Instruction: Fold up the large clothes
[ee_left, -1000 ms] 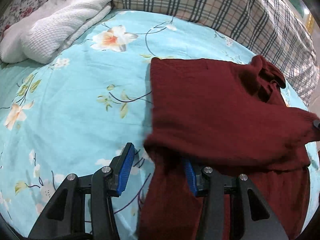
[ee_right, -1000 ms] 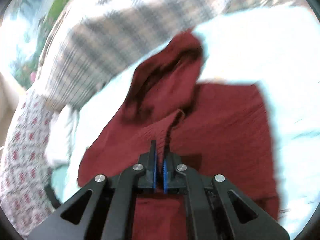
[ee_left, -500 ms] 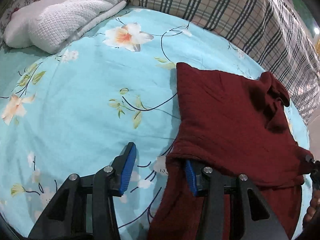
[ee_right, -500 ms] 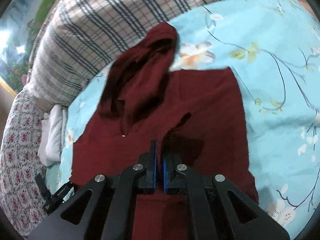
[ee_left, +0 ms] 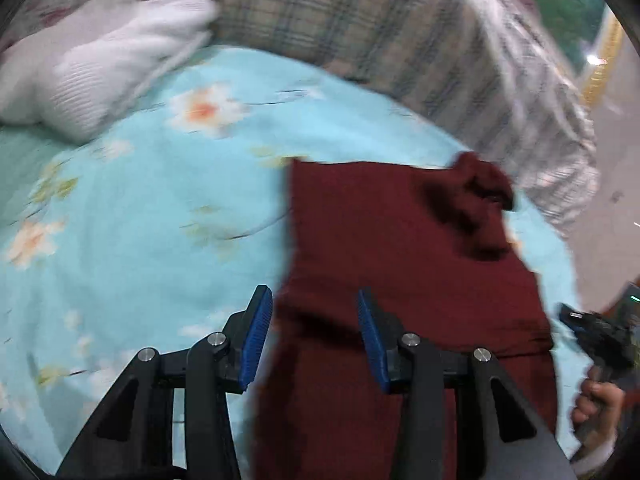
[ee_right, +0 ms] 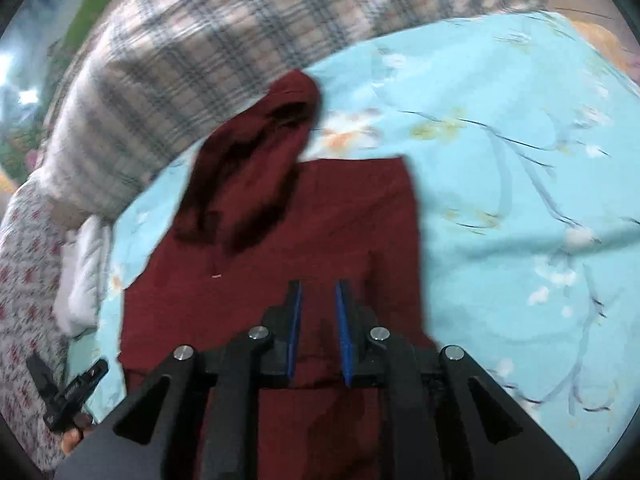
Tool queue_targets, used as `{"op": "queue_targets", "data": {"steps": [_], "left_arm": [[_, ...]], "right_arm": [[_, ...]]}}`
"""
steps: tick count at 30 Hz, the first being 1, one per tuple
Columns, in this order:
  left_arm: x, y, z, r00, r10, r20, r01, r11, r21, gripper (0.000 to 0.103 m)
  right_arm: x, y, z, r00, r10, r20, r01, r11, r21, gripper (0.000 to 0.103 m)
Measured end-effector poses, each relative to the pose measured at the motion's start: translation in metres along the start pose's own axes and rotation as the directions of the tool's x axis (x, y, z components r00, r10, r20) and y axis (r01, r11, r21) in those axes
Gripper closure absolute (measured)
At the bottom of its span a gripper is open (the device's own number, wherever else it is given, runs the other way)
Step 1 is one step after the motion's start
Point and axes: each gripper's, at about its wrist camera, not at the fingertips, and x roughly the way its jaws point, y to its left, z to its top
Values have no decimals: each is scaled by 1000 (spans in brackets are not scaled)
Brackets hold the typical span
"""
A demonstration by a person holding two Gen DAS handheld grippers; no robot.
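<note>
1. Far left on the bed there's a white knit blanket (ee_left: 100,68) bunched up, sitting right against the plaid pillow (ee_left: 360,32) that runs along the far edge. It's all a bit motion-blurred.
2. The bed sheet (ee_left: 140,208) is light blue with a flower print, and it covers pretty much everything in both views.
3. The left tongs (ee_left: 312,332) hang near the bottom of the left wrist view, part-way apart with nothing pinched. They've just closed a little. The left blue pad sits over bare sheet, the right pad over the garment, with the garment's left edge running up between them. I can't tell if the pads touch the cloth.
4. The dark red garment (ee_left: 400,260) lies mostly flat on the sheet, right of centre in that view. It's folded over with a straight left edge, and its hood (ee_left: 480,196) is crumpled at the far end near the pillow.
5. From the right wrist view, the right tongs (ee_right: 319,320) are over the near middle of the garment. There's only a narrow gap, they've just been opening, and nothing is clamped between the pads.
6. At the far right of the left view, a hand (ee_left: 596,404) holds the other tool's handle.
</note>
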Motion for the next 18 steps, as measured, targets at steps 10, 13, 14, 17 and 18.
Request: {"op": "queue_targets", "data": {"steps": [10,13,14,17,18], "left_arm": [[63,-13,-10,994,38,-107,-26,994,108,68],[57,-15,-4,992,51,-111,-40,994,99,67],[56,-19,0,993,54,-108,-43,994,104,63],[58,-36,17,994,50,-98,-38,991,125,53],[58,-40,22,994,47,-97,-35,991,131,53]], "right_arm": [[41,-28,-6,994,7,-111,3,997,84,86],[30,-25,1,997,-16,-77,21,998,64,85],[30,-24,6,997,-5,-72,10,998,65,84],[34,-22,24,998,30,-54,-25,996,84,77],[36,-19,34,999,29,-42,-26,997,75,77]]}}
